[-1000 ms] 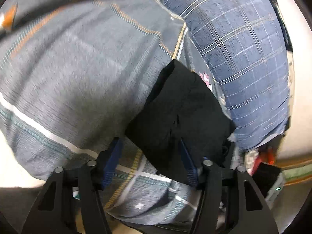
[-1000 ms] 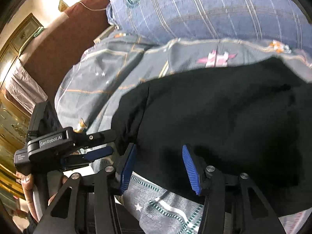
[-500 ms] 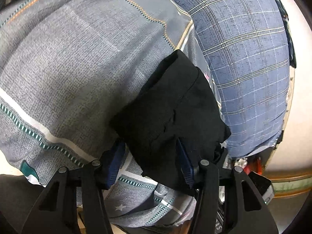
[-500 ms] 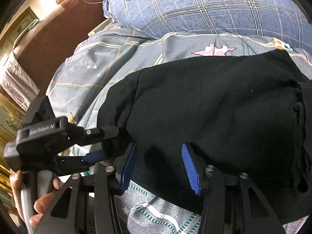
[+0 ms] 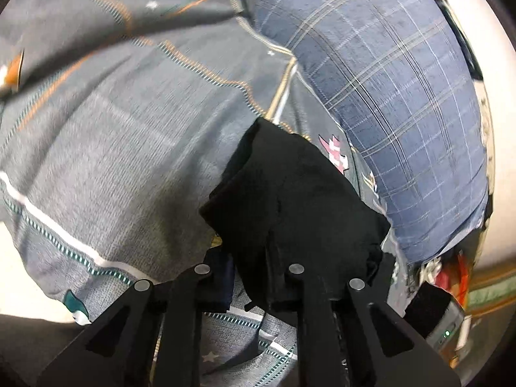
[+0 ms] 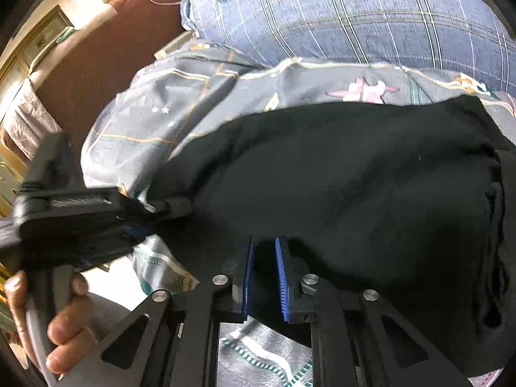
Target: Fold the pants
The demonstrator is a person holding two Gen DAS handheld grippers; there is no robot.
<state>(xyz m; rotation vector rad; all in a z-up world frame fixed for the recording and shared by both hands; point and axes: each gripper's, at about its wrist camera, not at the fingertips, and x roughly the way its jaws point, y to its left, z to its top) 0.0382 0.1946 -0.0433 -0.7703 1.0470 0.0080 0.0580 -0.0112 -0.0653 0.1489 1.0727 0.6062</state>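
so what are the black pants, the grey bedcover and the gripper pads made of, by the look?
Black pants: soft matte knit or fleece, probably; no sheen, rounded folds.
Grey bedcover: thin printed woven cloth, likely cotton; fine weave texture, stripes and stars.
Pads of the right gripper: blue ribbed rubber or plastic; cannot tell which.

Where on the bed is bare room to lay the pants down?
Bare grey bedspread left of the black pants, out to its striped edge. Crowded right: blue plaid pillow borders the pants there.

Both wrist cams close, angled down over bed; shared: black pants point(image 5: 300, 206), plaid pillow point(image 6: 354, 16).
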